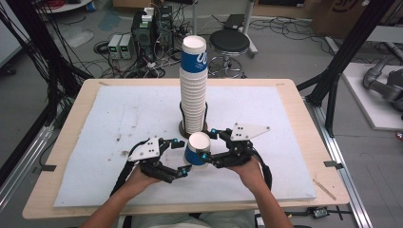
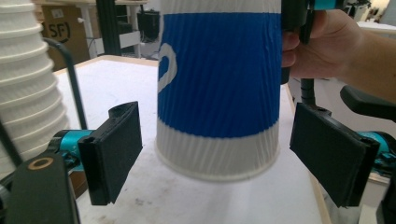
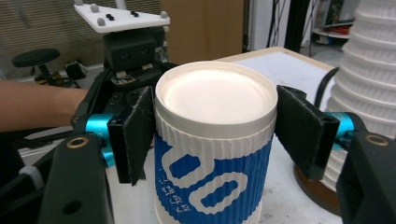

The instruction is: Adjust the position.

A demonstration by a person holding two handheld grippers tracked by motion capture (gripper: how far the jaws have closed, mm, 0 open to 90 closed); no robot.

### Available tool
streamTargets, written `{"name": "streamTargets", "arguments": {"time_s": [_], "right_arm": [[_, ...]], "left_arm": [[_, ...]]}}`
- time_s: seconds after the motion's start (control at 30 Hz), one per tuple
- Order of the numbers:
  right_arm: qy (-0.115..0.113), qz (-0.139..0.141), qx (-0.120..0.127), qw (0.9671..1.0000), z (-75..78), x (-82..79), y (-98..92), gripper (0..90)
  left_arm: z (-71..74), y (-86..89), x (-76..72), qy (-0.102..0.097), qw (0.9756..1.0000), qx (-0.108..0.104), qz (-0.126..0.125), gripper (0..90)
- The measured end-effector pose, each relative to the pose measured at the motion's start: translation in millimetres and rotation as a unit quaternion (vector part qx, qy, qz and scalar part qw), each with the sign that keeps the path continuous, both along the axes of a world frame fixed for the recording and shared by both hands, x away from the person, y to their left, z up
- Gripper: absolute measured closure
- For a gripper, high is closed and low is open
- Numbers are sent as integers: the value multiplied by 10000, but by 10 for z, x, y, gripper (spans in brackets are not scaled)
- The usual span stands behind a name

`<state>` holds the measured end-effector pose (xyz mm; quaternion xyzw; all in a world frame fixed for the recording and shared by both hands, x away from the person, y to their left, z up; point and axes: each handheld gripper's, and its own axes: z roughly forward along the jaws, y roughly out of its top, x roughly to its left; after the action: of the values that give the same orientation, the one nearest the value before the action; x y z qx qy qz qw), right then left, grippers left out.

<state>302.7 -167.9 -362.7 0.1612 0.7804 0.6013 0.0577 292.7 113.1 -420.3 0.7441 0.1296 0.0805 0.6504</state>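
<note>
Cables and gear are crowding the floor behind your table [image 1: 71, 142] in the high view; your right gripper [image 1: 205, 143] is clamping the blue cup [image 1: 196, 148] just before the cup stack [image 1: 194, 90]. Left gripper view — your left gripper [image 2: 212, 149] is standing open around the cup [image 2: 219, 88], untouching. Right gripper view — pads [image 3: 137, 135] are squeezing near the rim [image 3: 215, 121]; squeezing harder risks crushing it.

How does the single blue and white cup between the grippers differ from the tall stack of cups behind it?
The single cup is upside down, base up, and clamped near that base by the right gripper; the stack stands free on a round dark base with a thin black upright rod beside it. The single cup shows its whole blue band; in the stack, just the top cup's band is exposed, with white ribbed rims below. Both are ribbed paper cups in blue and white.
</note>
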Motion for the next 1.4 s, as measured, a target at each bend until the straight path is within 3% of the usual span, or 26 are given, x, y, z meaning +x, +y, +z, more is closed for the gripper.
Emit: {"name": "streamTargets", "arguments": {"time_s": [0.23,0.5,0.83,0.93,1.0,1.07,1.17,1.3,1.4], "right_arm": [[75,156,136,9998,-4,-10,29,319],[127,229,227,9994,-6,-6,29,320],[128,215,150,9996,-29,7,39,311],[208,144,170,9995,-20,9,46,190],[132,95,18,9999,9,2,39,190],[124,160,-50,9998,46,0,16,190],[-19,275,-109,9996,119,5,-23,190],[-215,423,-608,9970,231,51,-39,190],[-338,480,-1083,9924,282,94,-5,190]], "left_arm": [[-12,-89,-3,82,9998,-43,-172,165],[-6,-91,-4,73,9998,-84,-162,178],[29,-63,-4,10,9997,217,-116,256],[72,-64,-3,22,9992,389,-106,275],[110,-59,4,-3,9982,574,-152,278],[141,-56,8,-15,9979,620,-157,285],[201,-64,33,-45,9951,977,-138,287],[279,-100,66,-75,9892,1450,-217,286],[334,-133,86,-180,9841,1747,-254,286]]}}
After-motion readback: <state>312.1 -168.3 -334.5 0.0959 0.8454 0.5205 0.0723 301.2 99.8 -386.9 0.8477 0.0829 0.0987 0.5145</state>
